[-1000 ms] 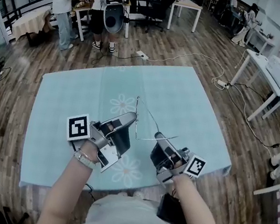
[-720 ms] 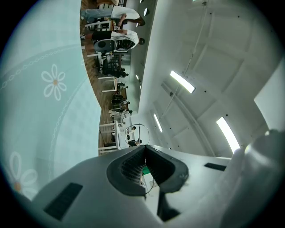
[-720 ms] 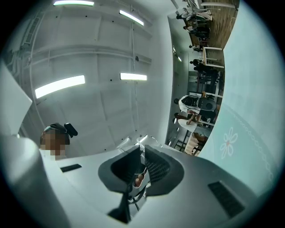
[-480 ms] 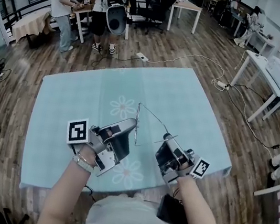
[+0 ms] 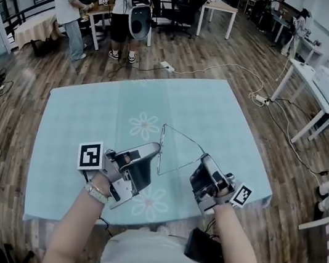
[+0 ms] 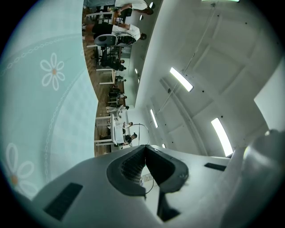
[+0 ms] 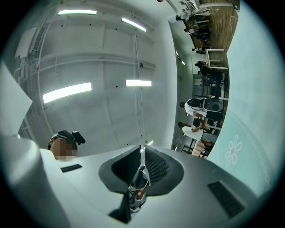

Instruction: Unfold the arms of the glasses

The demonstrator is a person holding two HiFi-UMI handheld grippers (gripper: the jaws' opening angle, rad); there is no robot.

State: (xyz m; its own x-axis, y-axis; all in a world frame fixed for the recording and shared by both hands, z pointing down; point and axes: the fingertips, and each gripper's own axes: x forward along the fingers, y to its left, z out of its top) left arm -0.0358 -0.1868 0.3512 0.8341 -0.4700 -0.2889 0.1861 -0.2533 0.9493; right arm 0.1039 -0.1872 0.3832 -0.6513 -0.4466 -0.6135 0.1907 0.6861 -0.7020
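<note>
My left gripper [image 5: 156, 149] pinches the glasses [image 5: 182, 137] by the rim; my right gripper [image 5: 203, 160] clamps one arm's tip (over the flowered tablecloth [image 5: 91, 122]).

right tongs [image 5: 203, 158] moved rightward, closing further on glasses arm [image 5: 183, 138], arm wider open

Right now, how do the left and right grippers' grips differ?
Left gripper clamps the glasses by the front rim; right gripper clamps an arm's tip, jaws just closed further. Left gripper's marker cube faces the head camera squarely; right gripper's is tilted. Both are shut.
</note>
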